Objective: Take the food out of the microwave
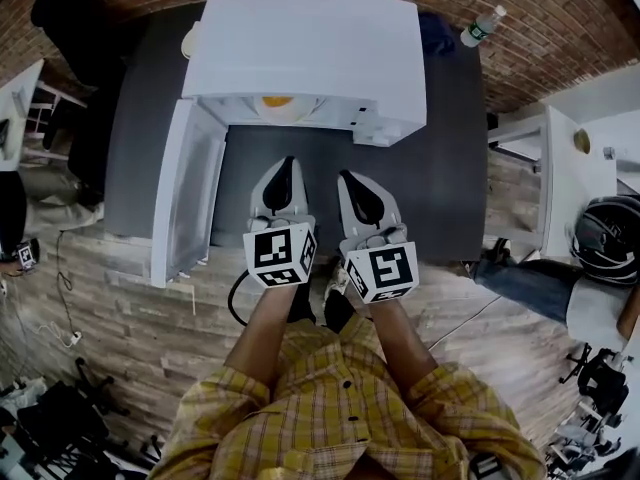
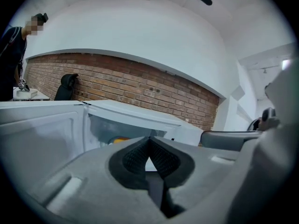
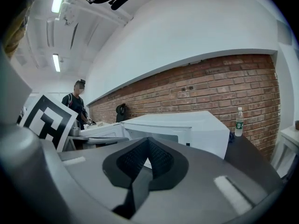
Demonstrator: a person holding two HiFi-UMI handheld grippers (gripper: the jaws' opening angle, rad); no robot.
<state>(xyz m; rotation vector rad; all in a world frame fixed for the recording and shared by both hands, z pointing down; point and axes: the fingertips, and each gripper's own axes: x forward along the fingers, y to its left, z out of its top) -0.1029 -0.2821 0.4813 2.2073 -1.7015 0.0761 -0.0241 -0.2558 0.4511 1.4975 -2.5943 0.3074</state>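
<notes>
Dark counter (image 1: 450, 188), frame centre: microwave door (image 1: 190, 198) swung open at left, white microwave (image 1: 310, 48) at top centre, orange food (image 1: 277, 101) inside its cavity. Both closed on nothing, left tongs (image 1: 284, 168) and right tongs (image 1: 352, 180) level side by side below the opening, pointing at it. Step judged: approach; next move calls for parting tongs and reaching in.

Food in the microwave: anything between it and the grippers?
Nothing visible. The microwave door is swung open to the left, and the food sits just inside the opening. The left gripper and right gripper, both shut and empty, hang over the table in front.
</notes>
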